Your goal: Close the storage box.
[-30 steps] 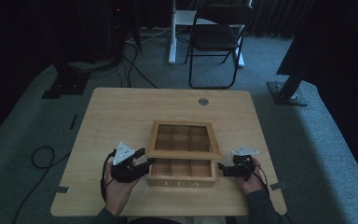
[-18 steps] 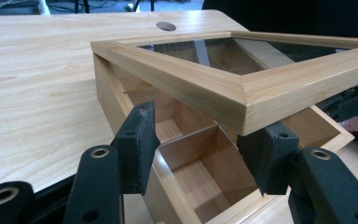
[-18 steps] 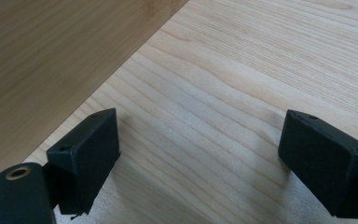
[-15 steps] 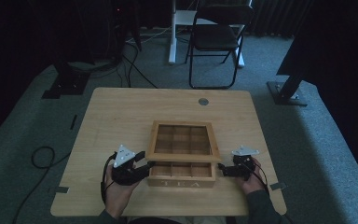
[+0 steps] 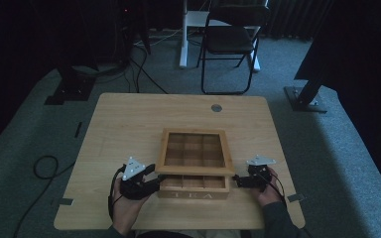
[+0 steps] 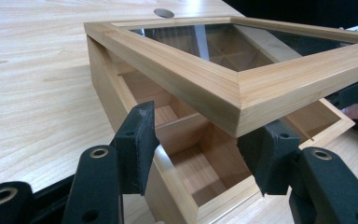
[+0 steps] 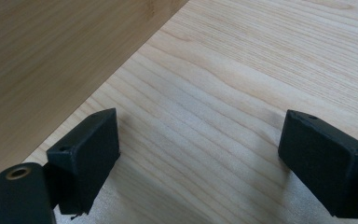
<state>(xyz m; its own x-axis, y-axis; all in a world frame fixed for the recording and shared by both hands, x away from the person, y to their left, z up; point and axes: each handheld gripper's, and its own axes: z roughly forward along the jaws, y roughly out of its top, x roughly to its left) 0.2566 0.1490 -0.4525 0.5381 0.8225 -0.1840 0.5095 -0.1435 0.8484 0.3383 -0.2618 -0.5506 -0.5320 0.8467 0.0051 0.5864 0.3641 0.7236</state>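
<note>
The wooden tea box sits at the near middle of your table, its front face with the letters turned toward you at 6 o'clock. Its lid, a wooden frame around a glass pane, is raised at the front edge and hinged along the far side, so it tilts up toward you. Through the gap, the left claw view shows the box's compartments divided by thin wooden walls, and the ones you can see hold nothing.

Your left claw is at the box's left front corner, at about 9 o'clock of it. Its jaws are spread, straddling the near corner of the lid, with neither pad pressed on the wood. Your right claw is at the box's right side, about 3 o'clock, jaws spread wide over bare table with the box's side wall just beside the left jaw.

A round grey cap is set in the table at 12 o'clock. Beyond the far edge stands a folding chair on the carpet, and cables lie on the floor at 9 o'clock.
</note>
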